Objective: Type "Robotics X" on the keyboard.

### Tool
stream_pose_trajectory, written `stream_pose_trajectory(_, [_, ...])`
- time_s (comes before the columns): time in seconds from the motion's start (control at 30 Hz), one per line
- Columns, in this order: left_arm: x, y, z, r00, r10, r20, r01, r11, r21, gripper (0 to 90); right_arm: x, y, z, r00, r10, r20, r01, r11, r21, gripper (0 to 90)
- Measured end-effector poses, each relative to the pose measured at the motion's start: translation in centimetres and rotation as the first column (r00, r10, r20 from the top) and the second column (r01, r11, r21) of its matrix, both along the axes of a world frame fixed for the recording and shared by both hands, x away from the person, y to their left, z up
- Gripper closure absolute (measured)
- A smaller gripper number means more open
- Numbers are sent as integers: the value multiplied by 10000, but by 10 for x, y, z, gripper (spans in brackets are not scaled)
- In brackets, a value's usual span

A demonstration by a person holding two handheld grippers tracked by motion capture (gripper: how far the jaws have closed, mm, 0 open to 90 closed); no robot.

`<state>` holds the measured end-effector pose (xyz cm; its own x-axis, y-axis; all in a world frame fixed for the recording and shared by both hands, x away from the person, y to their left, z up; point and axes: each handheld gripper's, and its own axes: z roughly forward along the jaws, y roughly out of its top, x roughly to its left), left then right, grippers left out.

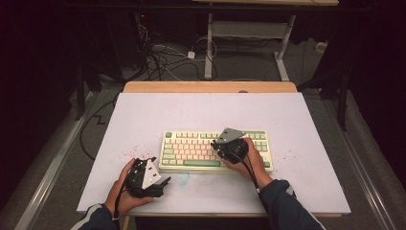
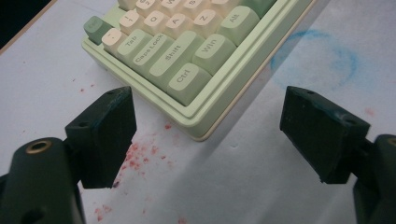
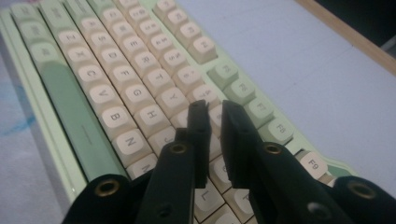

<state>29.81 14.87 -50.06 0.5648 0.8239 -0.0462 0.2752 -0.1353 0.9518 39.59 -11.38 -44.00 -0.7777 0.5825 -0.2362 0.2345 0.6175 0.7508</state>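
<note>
A pale green keyboard (image 1: 191,148) with cream keys lies on the white mat (image 1: 287,115), near the front middle. My left gripper (image 1: 160,171) rests on the mat at the keyboard's front left corner. In the left gripper view the left gripper (image 2: 208,100) stands wide open, the Ctrl corner of the keyboard (image 2: 187,51) lying ahead between its jaws and untouched. My right gripper (image 1: 216,146) hovers over the right half of the keys, pointing left along the rows. In the right gripper view the right gripper (image 3: 215,109) has its jaws a narrow gap apart just above the keys (image 3: 116,102), with nothing gripped.
Red specks (image 1: 129,153) stain the mat left of the keyboard, and a faint blue ring (image 1: 184,178) marks it in front. A strip of wooden table edge (image 1: 210,86) shows beyond the mat. Cables and desk legs lie on the floor behind.
</note>
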Motion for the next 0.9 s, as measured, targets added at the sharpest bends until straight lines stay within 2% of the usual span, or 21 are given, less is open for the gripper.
stream_pose_trajectory(0.13, [0, 0, -1, 10000, 1, 30, -1, 10000, 79, 173, -5, -6, 6, 9994, -73, 338, 61, 9994, 351, 720])
stream_pose_trajectory(0.2, [-1, 0, 0, 10000, -16, 56, 16, 9999, 115, 173, -8, -9, 9, 9985, -18, 545, -4, 9992, 399, 655])
stream_pose_trajectory(0.3, [0, 0, 0, 10000, -14, 39, 14, 9999, 134, 173, -12, -16, 14, 9975, -20, 705, -35, 9969, 782, 543])
stream_pose_trajectory(0.43, [0, 0, -1, 10000, -14, 42, 14, 9998, 205, 173, -19, -23, 20, 9928, 66, 1194, -191, 9945, 1033, 409])
stream_pose_trajectory(0.53, [0, 0, 0, 10000, 1, 64, -2, 9998, 196, 173, -26, -28, 23, 9874, -108, 1581, -72, 9936, 1130, 352])
stream_pose_trajectory(0.67, [0, 0, 0, 10000, 12, 74, -14, 9997, 242, 172, -34, -35, 23, 9807, -385, 1917, 144, 9920, 1254, 322])
stream_pose_trajectory(0.9, [0, 0, 0, 9998, 92, 162, -96, 9996, 272, 173, -44, -50, 21, 9772, -640, 2023, 344, 9886, 1464, 305])
